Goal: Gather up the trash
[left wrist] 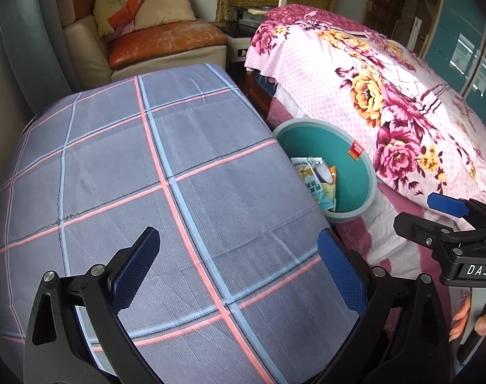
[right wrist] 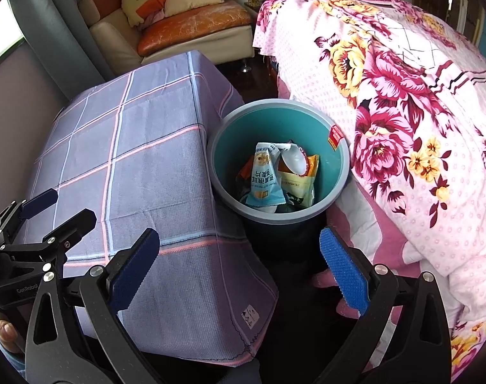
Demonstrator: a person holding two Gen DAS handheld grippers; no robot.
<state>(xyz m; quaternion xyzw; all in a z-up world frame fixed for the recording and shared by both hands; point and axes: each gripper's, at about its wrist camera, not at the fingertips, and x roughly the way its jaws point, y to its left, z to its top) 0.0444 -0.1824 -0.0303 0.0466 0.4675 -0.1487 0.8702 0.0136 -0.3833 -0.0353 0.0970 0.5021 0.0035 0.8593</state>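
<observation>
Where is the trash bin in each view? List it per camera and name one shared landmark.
Left wrist view: the trash bin sits right of centre, partly hidden behind the edge of the checked cloth, wrappers inside.
Right wrist view: the trash bin is at centre, fully open to view, wrappers inside.
Shared landmark: the red sticker on the bin's inner wall, next to the floral quilt.

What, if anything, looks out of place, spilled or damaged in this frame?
Nothing stands out. The wrappers all lie inside the teal bin, which stands upright between the checked tablecloth and the floral quilt. No trash shows on the cloth. The left gripper and the right gripper are both open and empty.
</observation>
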